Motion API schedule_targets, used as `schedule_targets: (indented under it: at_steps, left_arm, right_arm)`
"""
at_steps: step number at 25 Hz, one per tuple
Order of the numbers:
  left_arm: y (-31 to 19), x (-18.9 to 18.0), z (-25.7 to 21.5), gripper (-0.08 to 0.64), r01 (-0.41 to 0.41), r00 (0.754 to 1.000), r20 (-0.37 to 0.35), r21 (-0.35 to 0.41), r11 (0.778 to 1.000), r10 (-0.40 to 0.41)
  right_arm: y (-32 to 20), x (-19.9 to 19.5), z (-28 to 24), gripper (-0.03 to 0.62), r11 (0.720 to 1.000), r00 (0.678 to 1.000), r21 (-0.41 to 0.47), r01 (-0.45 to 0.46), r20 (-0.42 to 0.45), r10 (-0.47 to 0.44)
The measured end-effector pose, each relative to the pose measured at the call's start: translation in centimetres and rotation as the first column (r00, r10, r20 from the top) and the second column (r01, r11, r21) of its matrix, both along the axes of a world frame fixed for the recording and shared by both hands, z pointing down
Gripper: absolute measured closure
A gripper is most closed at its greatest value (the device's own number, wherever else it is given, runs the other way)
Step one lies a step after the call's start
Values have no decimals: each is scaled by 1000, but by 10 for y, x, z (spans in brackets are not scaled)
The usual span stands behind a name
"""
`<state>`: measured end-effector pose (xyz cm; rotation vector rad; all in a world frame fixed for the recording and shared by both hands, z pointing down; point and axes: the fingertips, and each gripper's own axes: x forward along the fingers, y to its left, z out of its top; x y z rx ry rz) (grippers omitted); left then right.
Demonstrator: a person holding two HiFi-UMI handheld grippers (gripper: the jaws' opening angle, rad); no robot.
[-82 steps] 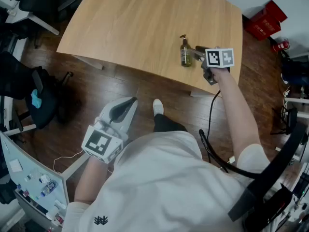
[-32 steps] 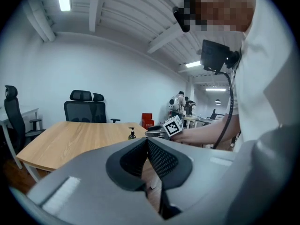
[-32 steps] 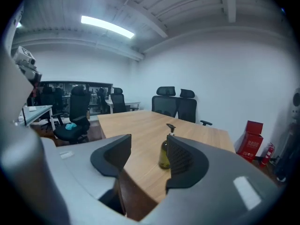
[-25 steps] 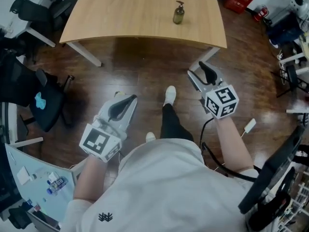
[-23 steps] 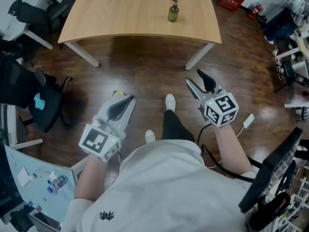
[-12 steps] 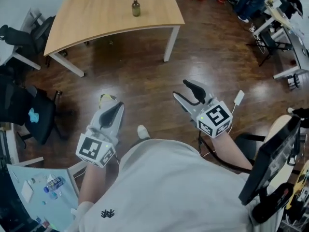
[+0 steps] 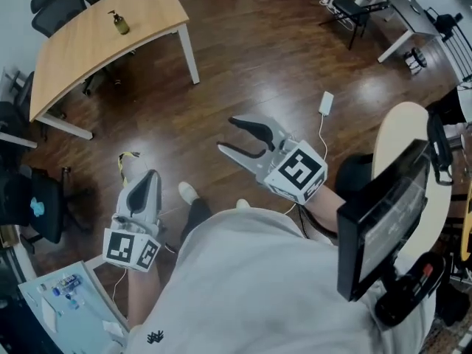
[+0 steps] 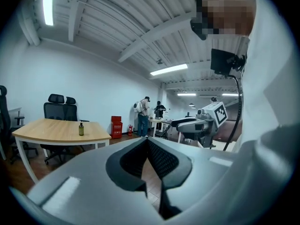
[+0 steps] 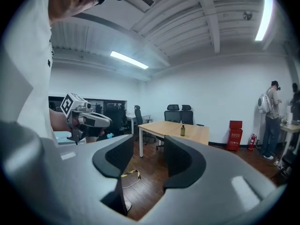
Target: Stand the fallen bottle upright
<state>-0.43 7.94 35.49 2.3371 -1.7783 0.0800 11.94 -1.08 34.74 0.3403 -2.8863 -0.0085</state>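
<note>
Starting at the jaws: the right gripper (image 9: pixel 149 142) has them apart but closing in, and there's nothing between them, just air and dark wood floor (image 7: pixel 258 65) beyond. The left gripper (image 8: pixel 147 139) has its jaws pressed together at the tips, also with nothing in them. So neither one is carrying anything.

Further out, the small olive-green pump bottle (image 7: pixel 118 22) is already upright on the light wooden counter (image 7: pixel 81 57), near one end of it. Both gripper views show it standing there too, pump on top and nothing touching it. In the head view the person is well away from the counter, with a wide stretch of floor in between, and both grippers sit low in front of the body.

Judging from that, the standing-up step looks done and this is the bit after the job, not a reach or a grasp. The next move probably doesn't involve the bottle at all, unless it needs a check for wobble, and that would mean crossing the floor to the counter with the jaws opened wide first.
</note>
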Motion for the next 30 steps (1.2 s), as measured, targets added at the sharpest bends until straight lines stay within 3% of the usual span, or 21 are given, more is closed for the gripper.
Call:
schedule_targets:
  at_steps: [6,12,25,30]
  left_arm:
    - [25,44,4,560,-22,1000,10,-5,1000,22]
    - [24,58,3,560,-29,999,15,-10,1000,29]
    - [19,54,2,560,-38,999,23,-8,999,38]
    - [4,17,7,561,-20,1000,11,-10,1000,21]
  right_arm:
    - [26,39,-3,411,1000,1000,17,-2,7,2]
    - [27,52,-3,425,999,1000,38,-4,-1,4]
    - [21,52,-1,446,999,1000,39,-15,-17,16]
    - [3,14,2,457,999,1000,46,-10,-26,11]
